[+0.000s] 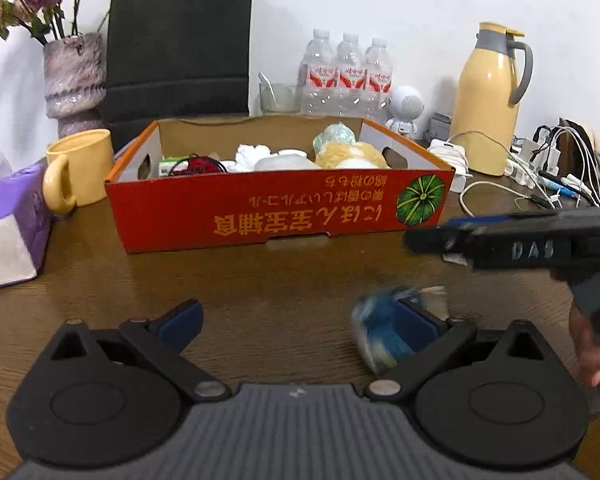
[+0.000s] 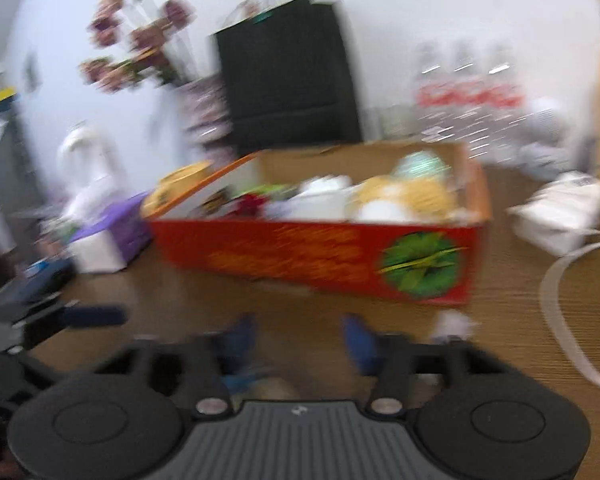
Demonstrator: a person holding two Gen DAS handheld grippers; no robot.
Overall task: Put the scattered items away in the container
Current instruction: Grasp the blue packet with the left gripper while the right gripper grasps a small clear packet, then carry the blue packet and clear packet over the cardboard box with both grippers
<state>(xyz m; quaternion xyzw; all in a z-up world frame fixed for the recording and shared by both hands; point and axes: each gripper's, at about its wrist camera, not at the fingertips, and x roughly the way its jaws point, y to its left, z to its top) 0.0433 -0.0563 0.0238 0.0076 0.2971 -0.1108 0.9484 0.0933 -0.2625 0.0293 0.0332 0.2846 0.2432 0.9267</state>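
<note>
The red cardboard box (image 1: 260, 212) (image 2: 280, 252) with a green pumpkin print stands open at mid table, holding several soft white, yellow and green items. My left gripper (image 1: 298, 322) is wide open just above the wooden table. A blurred blue-and-white bundle (image 1: 380, 332) sits against the inside of its right finger. My right gripper (image 1: 428, 236) reaches in from the right, in front of the box's corner. In its own blurred view the right gripper (image 2: 300, 342) has its fingers apart with bare table between them. A small white scrap (image 2: 452, 324) lies beside it.
A yellow mug (image 1: 80, 168) and purple tissue box (image 1: 12, 220) stand left of the box. Behind are a vase (image 1: 74, 76), black paper bag (image 1: 180, 40), water bottles (image 1: 348, 72) and yellow jug (image 1: 492, 96). Cables and chargers (image 1: 540, 168) crowd the right. A hand (image 1: 592, 344) shows at right.
</note>
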